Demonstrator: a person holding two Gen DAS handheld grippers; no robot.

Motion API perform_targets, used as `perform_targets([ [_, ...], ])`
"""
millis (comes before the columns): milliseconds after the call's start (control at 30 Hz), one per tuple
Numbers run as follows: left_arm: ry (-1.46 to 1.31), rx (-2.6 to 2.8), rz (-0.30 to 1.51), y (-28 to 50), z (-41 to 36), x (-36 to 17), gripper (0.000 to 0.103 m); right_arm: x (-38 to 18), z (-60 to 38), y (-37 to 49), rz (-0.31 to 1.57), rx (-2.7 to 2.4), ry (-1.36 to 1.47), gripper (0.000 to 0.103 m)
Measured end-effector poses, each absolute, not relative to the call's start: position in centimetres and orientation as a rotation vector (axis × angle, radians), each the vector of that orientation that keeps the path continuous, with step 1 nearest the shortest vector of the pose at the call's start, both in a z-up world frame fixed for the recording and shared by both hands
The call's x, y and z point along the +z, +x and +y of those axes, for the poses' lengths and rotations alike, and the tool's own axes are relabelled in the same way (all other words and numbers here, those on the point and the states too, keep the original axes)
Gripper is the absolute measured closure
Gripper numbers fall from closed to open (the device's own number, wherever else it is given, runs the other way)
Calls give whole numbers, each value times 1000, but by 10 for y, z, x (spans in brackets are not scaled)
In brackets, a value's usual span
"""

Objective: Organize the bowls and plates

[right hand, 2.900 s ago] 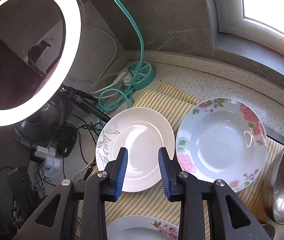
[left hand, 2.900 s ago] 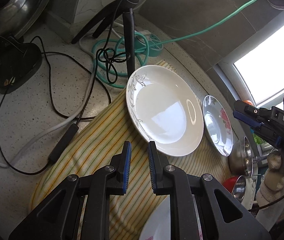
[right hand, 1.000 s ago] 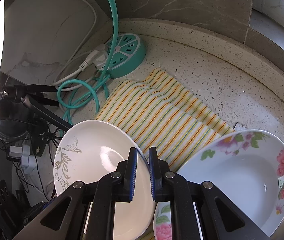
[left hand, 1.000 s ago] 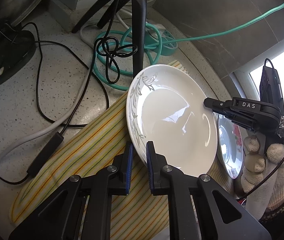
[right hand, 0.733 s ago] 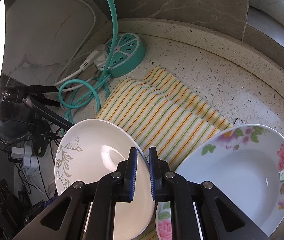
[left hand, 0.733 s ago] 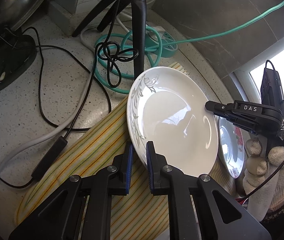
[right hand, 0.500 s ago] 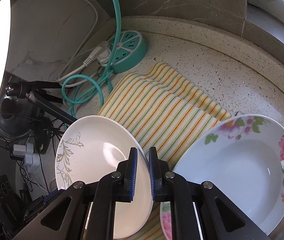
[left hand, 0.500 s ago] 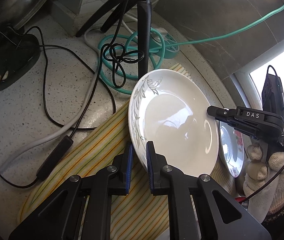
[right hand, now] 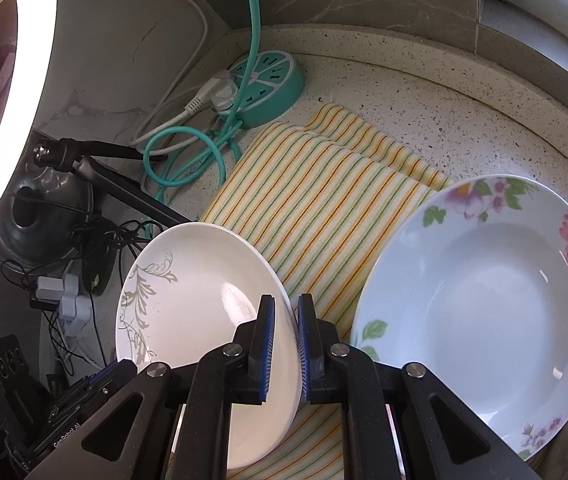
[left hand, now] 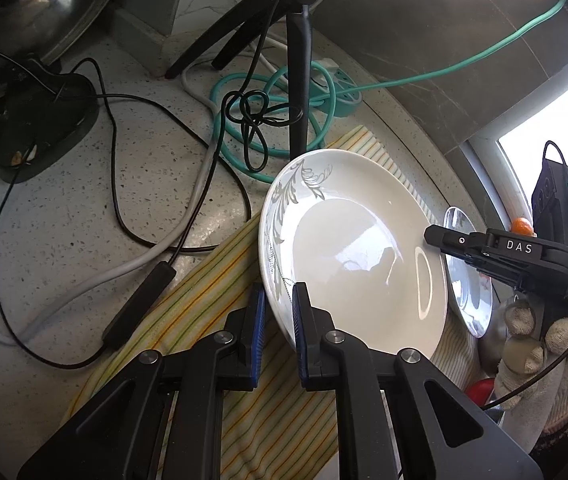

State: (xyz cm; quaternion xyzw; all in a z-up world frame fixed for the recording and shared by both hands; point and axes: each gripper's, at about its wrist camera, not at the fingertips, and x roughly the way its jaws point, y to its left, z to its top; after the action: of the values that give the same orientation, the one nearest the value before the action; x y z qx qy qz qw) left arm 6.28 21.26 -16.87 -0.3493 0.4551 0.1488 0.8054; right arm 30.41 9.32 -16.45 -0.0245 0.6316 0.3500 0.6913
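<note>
A white plate with a grey leaf pattern (left hand: 356,248) (right hand: 204,288) hangs tilted above the striped cloth (right hand: 324,200). My left gripper (left hand: 278,320) is shut on its near rim. On the opposite rim my right gripper (right hand: 286,320) is shut too, and it shows in the left wrist view as a black gripper (left hand: 430,236) held by a gloved hand (left hand: 540,352). A floral plate (right hand: 484,288) (left hand: 468,280) lies on the cloth just right of the held plate.
A teal power strip (right hand: 264,84) with coiled teal cable and a black tripod (left hand: 296,80) with loose wires stand behind the cloth. A lit ring light (right hand: 4,80) hangs at the left. A steel bowl (left hand: 488,340) sits by the floral plate.
Both grippers were open above the white plate lying on the cloth; they have since shut on its rims. Over the last second the held plate has drifted towards the floral plate.
</note>
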Motion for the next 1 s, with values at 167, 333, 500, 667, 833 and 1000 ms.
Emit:
perform_targets([
  [167,-741,313,978,57,210,-167,92,-165,86,294,1419,777,-34,92],
  [333,-728,308,970,51,210,-162,92,-164,81,284,1416,772,-17,92],
  [500,-716,299,966,48,209,-157,92,-161,74,275,1413,764,4,92],
  [667,-708,280,964,45,207,-154,92,-156,65,266,1398,751,24,92],
  [833,-701,267,962,44,207,-152,92,-152,58,262,1390,740,35,94],
  [1000,-686,254,956,40,206,-147,92,-146,54,256,1374,738,42,95],
])
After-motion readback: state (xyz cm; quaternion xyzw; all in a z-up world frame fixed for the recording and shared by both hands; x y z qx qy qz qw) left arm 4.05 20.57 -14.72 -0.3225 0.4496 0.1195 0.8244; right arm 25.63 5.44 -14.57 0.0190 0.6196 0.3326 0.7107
